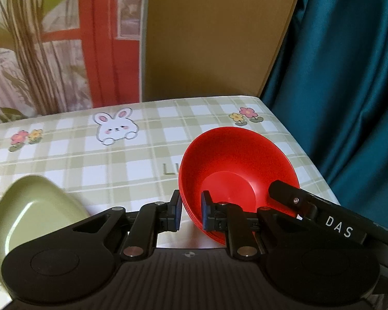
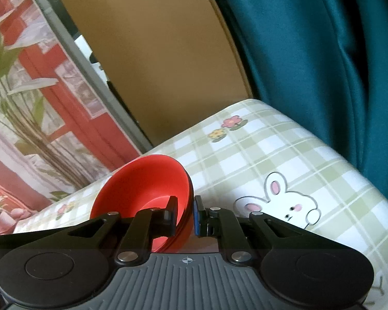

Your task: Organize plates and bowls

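A red bowl (image 1: 235, 165), which looks like a nested stack from its layered rims, is held tilted over the checked tablecloth (image 1: 116, 160). My left gripper (image 1: 191, 213) is shut on its near-left rim, one pad inside and one outside. A black finger (image 1: 284, 191) of the other gripper reaches in over the bowl's right rim. In the right wrist view my right gripper (image 2: 185, 214) is shut on the right rim of the same red bowl (image 2: 142, 180). A pale green plate (image 1: 36, 214) lies at the lower left, partly hidden by my left gripper.
The table (image 2: 284, 155) ends at a teal curtain (image 1: 349, 90) on the right. A brown board (image 1: 214, 38) and a printed backdrop with red frames (image 1: 51, 38) stand behind the far edge.
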### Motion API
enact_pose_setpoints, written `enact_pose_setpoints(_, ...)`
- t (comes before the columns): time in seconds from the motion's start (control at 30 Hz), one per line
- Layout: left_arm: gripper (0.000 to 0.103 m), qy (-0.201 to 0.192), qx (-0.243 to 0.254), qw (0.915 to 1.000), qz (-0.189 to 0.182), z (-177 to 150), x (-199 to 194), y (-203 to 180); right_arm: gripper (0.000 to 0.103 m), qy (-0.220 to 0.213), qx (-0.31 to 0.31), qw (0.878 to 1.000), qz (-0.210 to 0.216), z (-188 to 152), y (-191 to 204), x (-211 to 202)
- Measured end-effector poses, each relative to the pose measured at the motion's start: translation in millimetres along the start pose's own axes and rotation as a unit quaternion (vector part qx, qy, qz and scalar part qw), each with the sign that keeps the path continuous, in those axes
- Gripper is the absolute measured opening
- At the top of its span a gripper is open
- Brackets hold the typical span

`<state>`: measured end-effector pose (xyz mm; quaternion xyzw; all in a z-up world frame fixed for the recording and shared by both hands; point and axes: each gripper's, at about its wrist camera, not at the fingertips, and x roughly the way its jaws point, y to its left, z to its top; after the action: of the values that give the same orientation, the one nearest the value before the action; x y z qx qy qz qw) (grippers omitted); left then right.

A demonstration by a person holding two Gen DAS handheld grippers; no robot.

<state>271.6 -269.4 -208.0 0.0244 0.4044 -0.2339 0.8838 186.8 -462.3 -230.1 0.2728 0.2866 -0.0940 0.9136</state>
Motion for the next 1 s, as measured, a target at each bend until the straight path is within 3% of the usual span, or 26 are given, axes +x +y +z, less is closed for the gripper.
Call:
enact_pose_setpoints(0.3, 0.017, -0.008, 0.005, 0.9998, 0.014, -1.9, -33.7, 16.8, 0.012, 0.01, 0.001, 1.0, 0.01, -8.3, 31.0, -10.8)
enact_pose_setpoints(1.0, 0.017, -0.035, -0.049, 0.9979, 0.025, -6.9, -97.8, 92.9, 0.012, 0.024, -0.044, 0.998, 0.039, -24.8, 130.8, -24.8)
